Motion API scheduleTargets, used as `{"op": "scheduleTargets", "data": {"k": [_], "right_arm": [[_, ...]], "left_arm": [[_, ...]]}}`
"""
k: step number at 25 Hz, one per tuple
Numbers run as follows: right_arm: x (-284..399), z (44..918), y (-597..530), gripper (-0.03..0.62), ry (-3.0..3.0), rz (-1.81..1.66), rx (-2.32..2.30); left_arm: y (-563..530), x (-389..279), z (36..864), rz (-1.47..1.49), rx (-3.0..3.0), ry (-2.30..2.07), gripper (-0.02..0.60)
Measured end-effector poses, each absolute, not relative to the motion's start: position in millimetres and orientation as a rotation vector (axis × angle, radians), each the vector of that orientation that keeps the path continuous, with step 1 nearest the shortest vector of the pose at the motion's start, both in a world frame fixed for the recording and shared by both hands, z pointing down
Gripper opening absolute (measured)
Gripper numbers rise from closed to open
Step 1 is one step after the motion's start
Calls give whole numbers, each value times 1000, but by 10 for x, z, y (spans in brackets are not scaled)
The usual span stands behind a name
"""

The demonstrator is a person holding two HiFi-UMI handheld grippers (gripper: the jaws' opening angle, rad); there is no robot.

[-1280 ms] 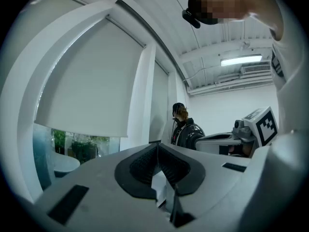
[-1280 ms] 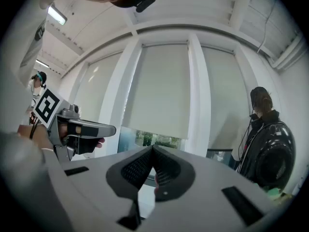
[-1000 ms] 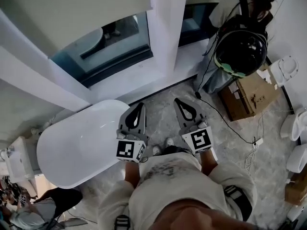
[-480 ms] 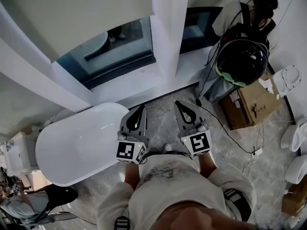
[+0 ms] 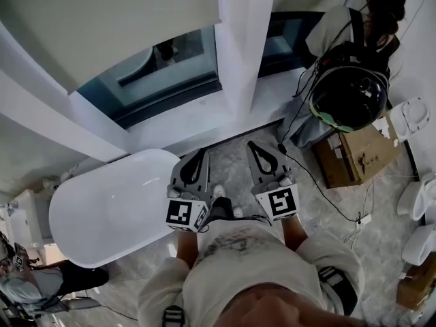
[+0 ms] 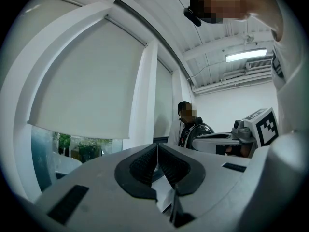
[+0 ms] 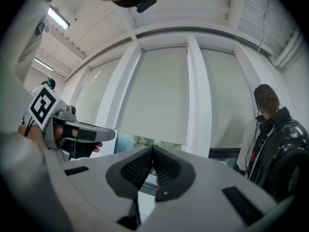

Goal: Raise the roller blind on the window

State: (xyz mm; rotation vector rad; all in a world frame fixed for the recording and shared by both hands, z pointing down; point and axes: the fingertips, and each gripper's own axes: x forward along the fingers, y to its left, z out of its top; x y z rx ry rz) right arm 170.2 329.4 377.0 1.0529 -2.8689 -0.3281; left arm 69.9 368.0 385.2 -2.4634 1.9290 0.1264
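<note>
The cream roller blind (image 5: 102,19) covers most of the left window, and a strip of glass (image 5: 157,73) shows under its bottom edge. My left gripper (image 5: 200,154) and right gripper (image 5: 253,146) are side by side at waist height, pointing toward the window wall and well short of it. Both are shut with nothing between the jaws. In the left gripper view the blind (image 6: 87,86) hangs ahead beyond the closed gripper (image 6: 157,148). In the right gripper view the blind (image 7: 157,95) is straight ahead of that gripper (image 7: 152,150). No pull cord is visible.
A white bathtub (image 5: 109,206) stands on the floor at the left, under the window. A white pillar (image 5: 242,39) divides the two windows. At the right stand a person with a dark backpack (image 5: 347,94), a cardboard box (image 5: 357,152) and cables on the floor.
The head view has drifted slightly, bringing the window wall a little lower in the picture. Both grippers keep the same shut pose in front of the body.
</note>
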Motion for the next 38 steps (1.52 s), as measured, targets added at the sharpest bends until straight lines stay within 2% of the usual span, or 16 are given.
{"op": "scheduleTargets", "data": {"k": [24, 38], "right_arm": [[764, 3813, 1830, 61, -2764, -332, 1158], [635, 3864, 1254, 61, -2732, -329, 1194]], "left_arm": [[2141, -219, 3917, 102, -2562, 1830, 12], [1549, -330, 3947, 109, -2595, 1793, 11]]}}
